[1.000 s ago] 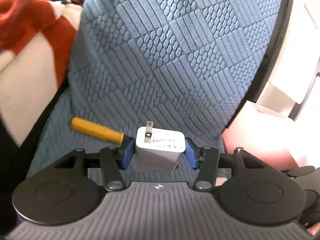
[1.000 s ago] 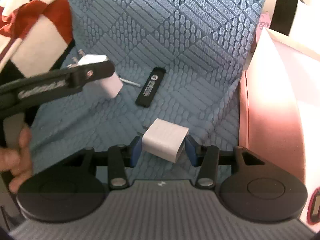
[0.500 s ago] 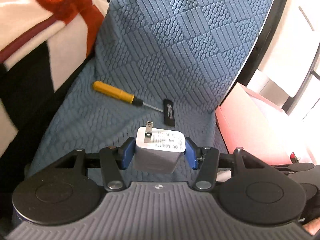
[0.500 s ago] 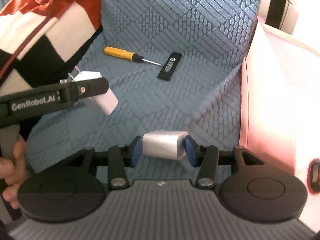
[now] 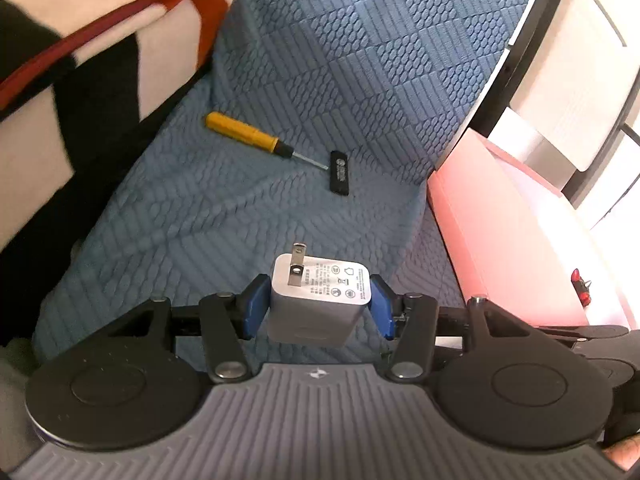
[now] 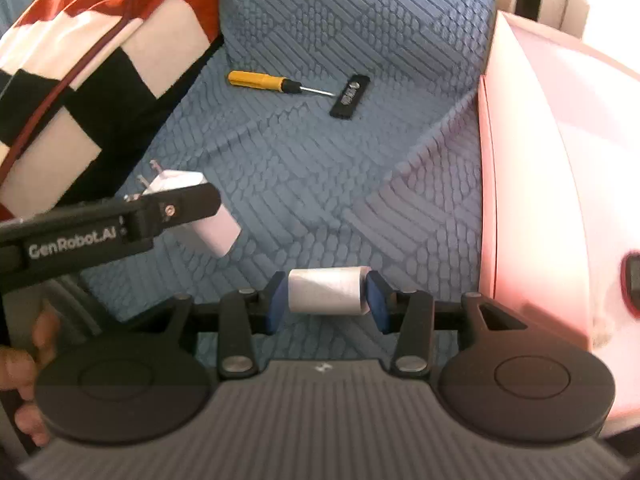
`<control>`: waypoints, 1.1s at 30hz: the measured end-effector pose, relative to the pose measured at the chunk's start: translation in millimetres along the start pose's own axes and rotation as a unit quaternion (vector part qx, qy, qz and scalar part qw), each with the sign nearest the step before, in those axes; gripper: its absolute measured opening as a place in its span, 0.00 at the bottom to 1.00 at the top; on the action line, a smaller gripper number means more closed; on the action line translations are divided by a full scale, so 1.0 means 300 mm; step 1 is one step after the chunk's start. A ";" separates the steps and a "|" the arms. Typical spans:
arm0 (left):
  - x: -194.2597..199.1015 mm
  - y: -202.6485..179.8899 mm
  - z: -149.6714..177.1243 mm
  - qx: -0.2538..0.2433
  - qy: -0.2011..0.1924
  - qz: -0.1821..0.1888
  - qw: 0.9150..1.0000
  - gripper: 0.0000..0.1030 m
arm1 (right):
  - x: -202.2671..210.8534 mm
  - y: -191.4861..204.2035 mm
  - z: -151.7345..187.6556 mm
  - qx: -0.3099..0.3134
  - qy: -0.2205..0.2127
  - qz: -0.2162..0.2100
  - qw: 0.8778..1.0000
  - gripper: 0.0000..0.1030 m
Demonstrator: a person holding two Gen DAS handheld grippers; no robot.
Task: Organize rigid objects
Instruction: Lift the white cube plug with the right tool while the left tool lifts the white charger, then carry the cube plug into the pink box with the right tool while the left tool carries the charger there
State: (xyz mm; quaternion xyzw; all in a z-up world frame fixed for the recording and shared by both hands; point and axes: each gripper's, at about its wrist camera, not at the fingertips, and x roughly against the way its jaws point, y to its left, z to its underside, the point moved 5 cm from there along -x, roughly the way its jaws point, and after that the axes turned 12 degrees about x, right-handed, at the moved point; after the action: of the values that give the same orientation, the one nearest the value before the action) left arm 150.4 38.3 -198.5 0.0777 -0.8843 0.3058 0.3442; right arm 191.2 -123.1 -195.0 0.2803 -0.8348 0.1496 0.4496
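Note:
My left gripper (image 5: 318, 300) is shut on a white charger plug (image 5: 316, 300) with its prongs pointing up, held above the blue textured seat cover. It also shows in the right wrist view (image 6: 188, 204). My right gripper (image 6: 325, 294) is shut on a second white charger block (image 6: 325, 290), held next to the pink box (image 6: 532, 184). A yellow-handled screwdriver (image 5: 256, 138) and a black flat stick (image 5: 340, 174) lie on the seat farther back; both also show in the right wrist view, the screwdriver (image 6: 268, 81) and the stick (image 6: 350, 96).
A red, white and black blanket (image 5: 80, 40) is piled at the left. The pink box (image 5: 500, 240) stands at the right of the seat, with a small red item (image 5: 580, 286) inside. White furniture is behind it.
Both grippers have pulled back and risen with their chargers held. The screwdriver and black stick now sit farther away in both views. More of the pink box is in view.

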 end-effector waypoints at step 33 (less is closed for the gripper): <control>-0.025 0.046 0.048 0.029 0.018 -0.018 0.999 0.57 | -0.045 -0.025 0.079 -0.100 0.003 0.001 0.995 0.47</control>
State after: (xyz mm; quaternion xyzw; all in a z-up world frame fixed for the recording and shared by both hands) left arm 143.1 40.2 -218.6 0.0976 -0.8673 0.3262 0.3631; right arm 186.0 -136.5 -219.3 0.2325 -0.8445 0.0673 0.4778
